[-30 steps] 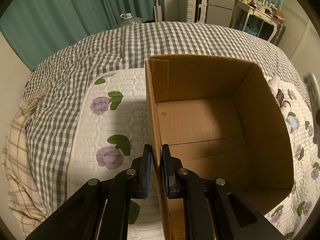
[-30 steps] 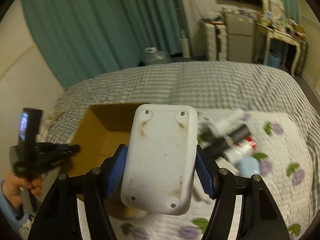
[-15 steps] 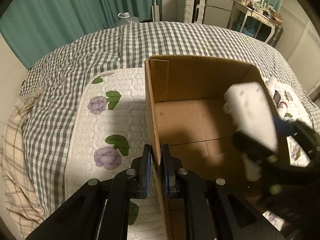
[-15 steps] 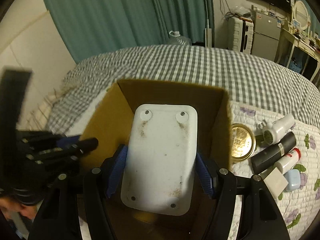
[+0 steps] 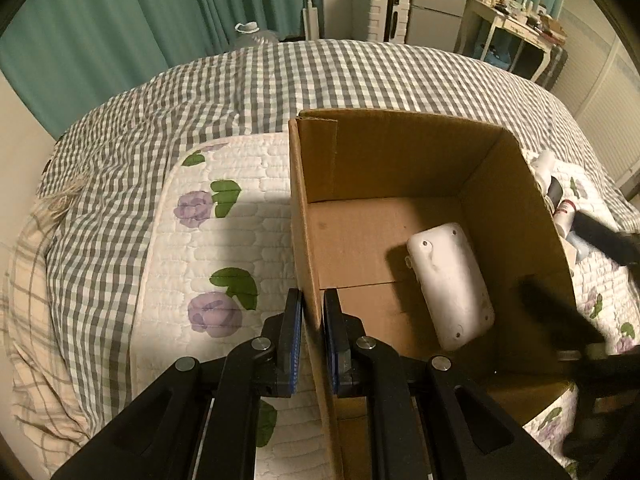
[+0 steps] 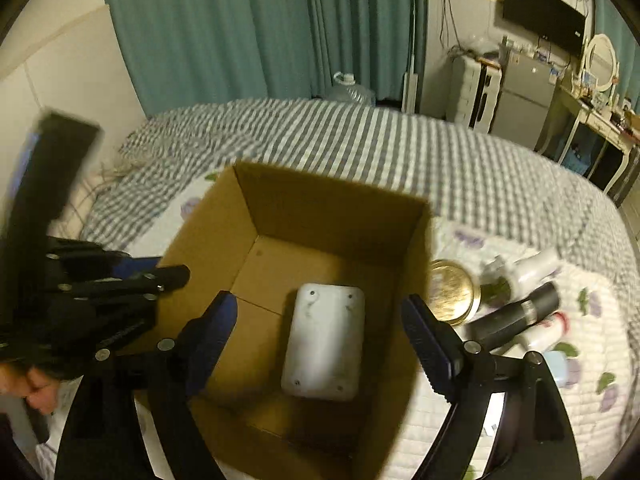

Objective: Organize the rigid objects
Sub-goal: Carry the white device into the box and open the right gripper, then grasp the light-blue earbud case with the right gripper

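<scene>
An open cardboard box (image 5: 400, 152) stands on the bed. My left gripper (image 5: 313, 320) is shut on the box's left wall. A white flat device (image 5: 450, 284) lies inside on the box floor, underside up; it also shows in the right wrist view (image 6: 324, 344). My right gripper (image 6: 320, 320) is open and empty above the box (image 6: 332, 208). Loose items lie right of the box: a gold lid (image 6: 454, 292), a white bottle (image 6: 532, 268), a black tube (image 6: 516, 316) and a red-and-white tube (image 6: 548, 328).
A white floral quilted mat (image 5: 212, 248) lies on the grey checked bedspread (image 5: 240, 92) left of the box. Teal curtains, a fridge and a dressing table stand beyond the bed. My left gripper shows at the left of the right wrist view (image 6: 120, 284).
My right gripper carried the white device over the box, opened and let it go. The device now lies on the box floor. My left gripper kept its hold on the box wall.
</scene>
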The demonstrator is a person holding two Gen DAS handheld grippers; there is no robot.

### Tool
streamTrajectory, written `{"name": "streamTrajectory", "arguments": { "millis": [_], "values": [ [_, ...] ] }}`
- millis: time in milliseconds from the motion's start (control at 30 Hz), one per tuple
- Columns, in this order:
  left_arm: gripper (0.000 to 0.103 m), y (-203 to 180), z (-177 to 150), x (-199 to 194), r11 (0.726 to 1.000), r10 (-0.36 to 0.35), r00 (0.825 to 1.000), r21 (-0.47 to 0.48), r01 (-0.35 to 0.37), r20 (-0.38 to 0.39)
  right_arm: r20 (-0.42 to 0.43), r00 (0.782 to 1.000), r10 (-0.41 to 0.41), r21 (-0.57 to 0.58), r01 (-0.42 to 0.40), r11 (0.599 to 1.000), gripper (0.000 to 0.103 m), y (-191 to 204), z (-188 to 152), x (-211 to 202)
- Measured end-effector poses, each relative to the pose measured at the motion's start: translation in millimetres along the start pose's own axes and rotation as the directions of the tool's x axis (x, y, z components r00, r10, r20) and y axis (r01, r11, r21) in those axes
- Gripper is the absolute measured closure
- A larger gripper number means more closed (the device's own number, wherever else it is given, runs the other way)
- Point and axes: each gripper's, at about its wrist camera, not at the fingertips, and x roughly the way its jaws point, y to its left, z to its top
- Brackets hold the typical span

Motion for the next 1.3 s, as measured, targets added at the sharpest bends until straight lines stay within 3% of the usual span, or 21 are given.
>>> {"name": "streamTrajectory", "arguments": {
  "millis": [133, 300, 633, 800, 933, 1067, 1300],
  "values": [
    [0.092, -0.4, 0.9, -1.2, 1.0, 0.006, 1.0, -0.005, -0.006, -0.004, 0.036, 0.999, -0.03, 0.01, 0.03, 1.0, 0.019, -25.4, 4.3, -36.7],
    [0.092, -1.3, 0.2, -0.3, 1.0, 0.019, 1.0, 0.001, -0.019, -0.006, 0.043, 0.99, -0.134, 0.026, 0.133, 0.991, 0.019, -74.5, 1.7, -63.2],
    [0.092, -2.4, -0.2, 0.9, 0.999, 0.034, 0.999, 0.007, -0.034, -0.006, -0.098, 0.96, -0.264, 0.124, 0.275, 0.953, 0.019, -185.8, -47.1, -29.2],
    [0.092, -2.7, -0.1, 1.2, 0.999, 0.037, 0.999, 0.007, -0.037, -0.006, -0.145, 0.95, -0.276, 0.151, 0.297, 0.943, 0.019, -219.1, -70.1, -10.1],
    [0.092, -3.3, -0.1, 2.0, 0.999, 0.04, 0.999, 0.004, -0.04, -0.007, -0.189, 0.944, -0.272, 0.171, 0.305, 0.937, 0.03, -238.4, -84.2, 6.6],
    [0.092, -4.1, 0.1, 2.4, 0.999, 0.046, 0.999, 0.005, -0.046, -0.008, -0.223, 0.947, -0.23, 0.203, 0.276, 0.94, 0.039, -248.9, -95.1, 20.9],
    [0.092, -3.6, 0.2, 2.2, 0.999, 0.048, 0.999, 0.002, -0.048, -0.008, -0.23, 0.954, -0.19, 0.226, 0.243, 0.943, 0.04, -251.4, -99.9, 36.3]
  ]
}}
